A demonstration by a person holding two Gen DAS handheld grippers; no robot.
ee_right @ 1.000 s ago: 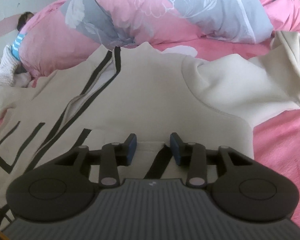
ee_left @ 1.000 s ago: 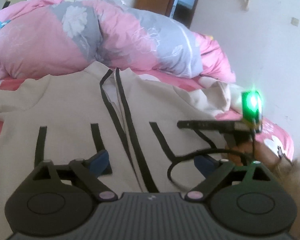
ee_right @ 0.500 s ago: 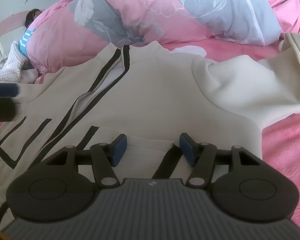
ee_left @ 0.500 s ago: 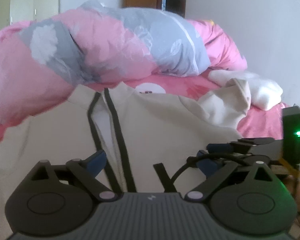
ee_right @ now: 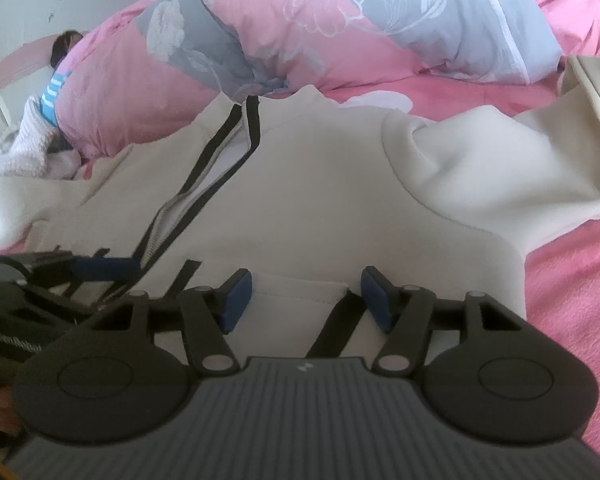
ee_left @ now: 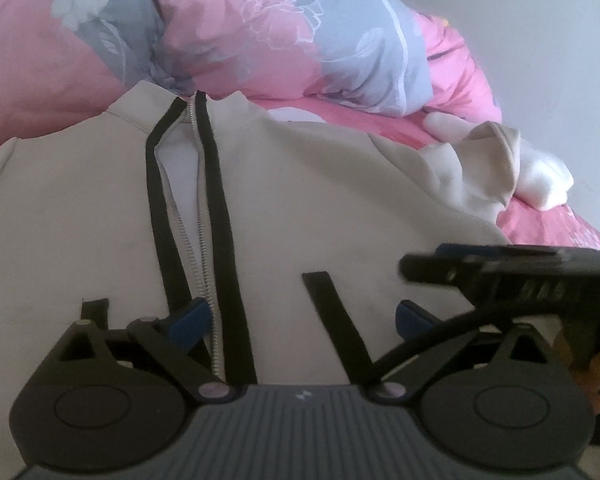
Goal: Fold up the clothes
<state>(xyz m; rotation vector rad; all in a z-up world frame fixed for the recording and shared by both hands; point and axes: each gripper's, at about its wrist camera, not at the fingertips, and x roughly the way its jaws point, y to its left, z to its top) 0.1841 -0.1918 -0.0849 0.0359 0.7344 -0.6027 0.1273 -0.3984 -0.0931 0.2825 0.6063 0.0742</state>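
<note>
A cream zip-up jacket (ee_left: 300, 208) with black trim lies spread front-up on the bed, its zip (ee_left: 200, 240) partly undone at the collar. My left gripper (ee_left: 300, 316) hovers low over the jacket's lower front. Its jaws are opening wide, straddling the zip and a black stripe, and the pads press on nothing. My right gripper (ee_right: 306, 300) stands open over the pocket seam near the jacket's right side, nothing gripped. Each gripper shows in the other's view: the right gripper (ee_left: 440, 264) at the right, the left gripper (ee_right: 100, 268) at the left. The right sleeve (ee_right: 480, 168) bunches outward.
A pink and grey flowered duvet (ee_left: 260, 32) is heaped behind the collar. A white garment (ee_left: 540, 172) lies by the sleeve end. The pink sheet (ee_right: 580, 280) shows to the right. A person (ee_right: 60, 80) lies at the far left. A white wall (ee_left: 560, 60) borders the bed.
My left gripper has dropped lower and closer over the jacket front, beside the right gripper, and now appears in the right wrist view. The right gripper's jaws have spread wider.
</note>
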